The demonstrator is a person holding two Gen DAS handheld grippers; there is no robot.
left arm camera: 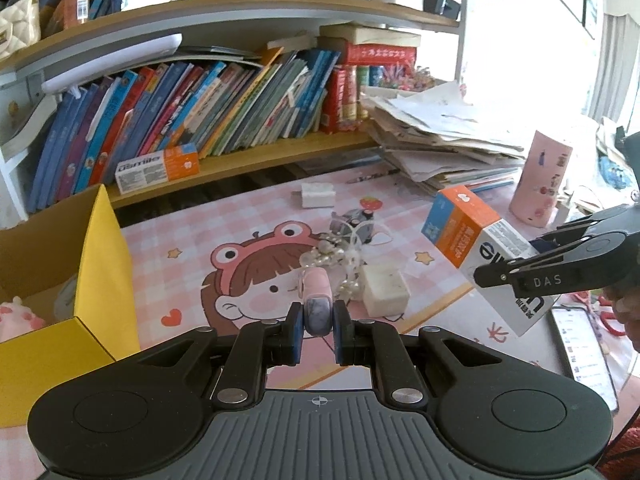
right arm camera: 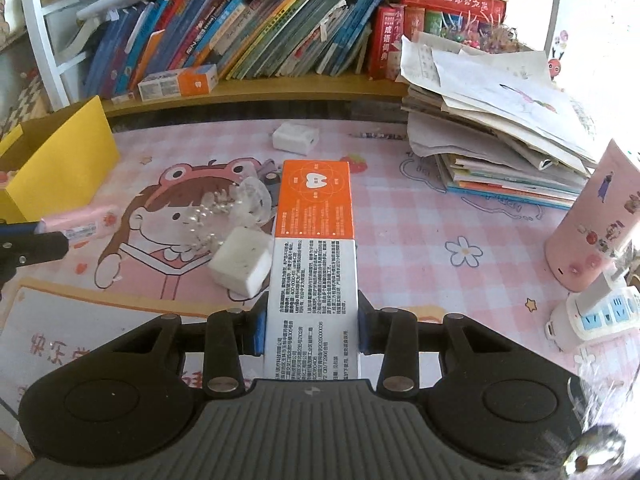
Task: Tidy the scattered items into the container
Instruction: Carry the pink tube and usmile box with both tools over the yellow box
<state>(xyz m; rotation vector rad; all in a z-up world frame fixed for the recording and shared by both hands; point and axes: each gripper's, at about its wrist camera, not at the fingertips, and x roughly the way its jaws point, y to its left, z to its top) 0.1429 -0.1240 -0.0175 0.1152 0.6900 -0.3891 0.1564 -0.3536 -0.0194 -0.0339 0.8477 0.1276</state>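
Left gripper (left arm camera: pixel 317 320) clamped on a small pink tube (left arm camera: pixel 316 292) — held above the pink mat (left arm camera: pixel 240 216). Right gripper (right arm camera: pixel 310 322) clamped on the orange-white toothpaste box (right arm camera: pixel 314 236), lifted off the mat. Yellow cardboard box (left arm camera: pixel 102 264) at left — white eraser block (left arm camera: pixel 385 289) and pearl string (left arm camera: pixel 334 254) lie loose mid-mat.
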